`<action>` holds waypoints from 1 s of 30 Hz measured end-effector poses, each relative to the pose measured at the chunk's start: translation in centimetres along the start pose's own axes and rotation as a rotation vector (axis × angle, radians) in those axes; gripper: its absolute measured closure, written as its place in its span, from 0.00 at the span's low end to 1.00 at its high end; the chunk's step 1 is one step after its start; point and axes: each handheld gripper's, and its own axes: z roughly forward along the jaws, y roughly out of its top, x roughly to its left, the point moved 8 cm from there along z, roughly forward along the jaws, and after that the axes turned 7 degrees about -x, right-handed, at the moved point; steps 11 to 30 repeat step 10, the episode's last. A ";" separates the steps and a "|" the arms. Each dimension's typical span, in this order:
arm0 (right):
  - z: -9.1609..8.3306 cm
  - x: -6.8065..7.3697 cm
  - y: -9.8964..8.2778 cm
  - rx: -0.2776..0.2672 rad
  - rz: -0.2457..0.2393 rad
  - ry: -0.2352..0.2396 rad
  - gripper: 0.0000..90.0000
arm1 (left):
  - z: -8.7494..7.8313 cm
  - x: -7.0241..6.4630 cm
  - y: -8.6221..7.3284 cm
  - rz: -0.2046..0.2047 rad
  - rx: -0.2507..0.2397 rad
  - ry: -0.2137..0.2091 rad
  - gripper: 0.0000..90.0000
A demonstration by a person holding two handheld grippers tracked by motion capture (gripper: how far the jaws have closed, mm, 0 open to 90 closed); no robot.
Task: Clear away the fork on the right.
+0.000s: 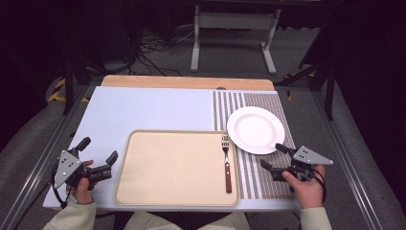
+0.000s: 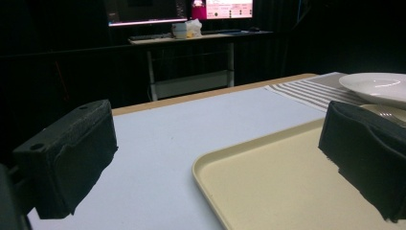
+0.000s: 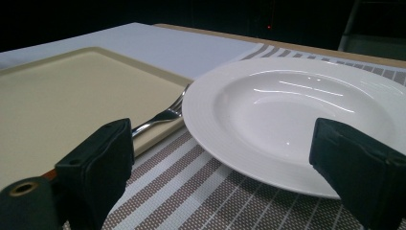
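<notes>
High view: round white ceramic plate (image 1: 255, 129) on striped woven placemat (image 1: 268, 182), right claw (image 1: 276, 157) wide, just beside its near rim. Brown-handled metal fork (image 1: 227, 162) on beige plastic tray (image 1: 167, 167). Left claw (image 1: 98, 151) wide, empty.

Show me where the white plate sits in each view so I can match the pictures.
High view: white plate right of centre, on the striped placemat.
Left gripper view: plate rim at the far right edge.
Right gripper view: centre-right.
Shared landmark: the beige tray beside it.
</notes>
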 end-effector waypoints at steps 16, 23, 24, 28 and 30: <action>0.0 0.1 0.2 -0.006 -0.020 -0.001 0.09 | 0.0 0.1 0.0 -0.005 0.000 0.000 0.00; 0.0 0.1 0.2 -0.006 -0.020 -0.001 0.09 | 0.0 0.1 0.0 -0.005 0.000 0.000 0.00; 0.0 0.1 0.2 -0.006 -0.020 -0.001 0.09 | 0.0 0.1 0.0 -0.005 0.000 0.000 0.00; 0.0 0.1 0.2 -0.006 -0.020 -0.001 0.09 | 0.0 0.1 0.0 -0.005 0.000 0.000 0.00; 0.0 0.1 0.2 -0.006 -0.020 -0.001 0.09 | 0.0 0.1 0.0 -0.005 0.000 0.000 0.00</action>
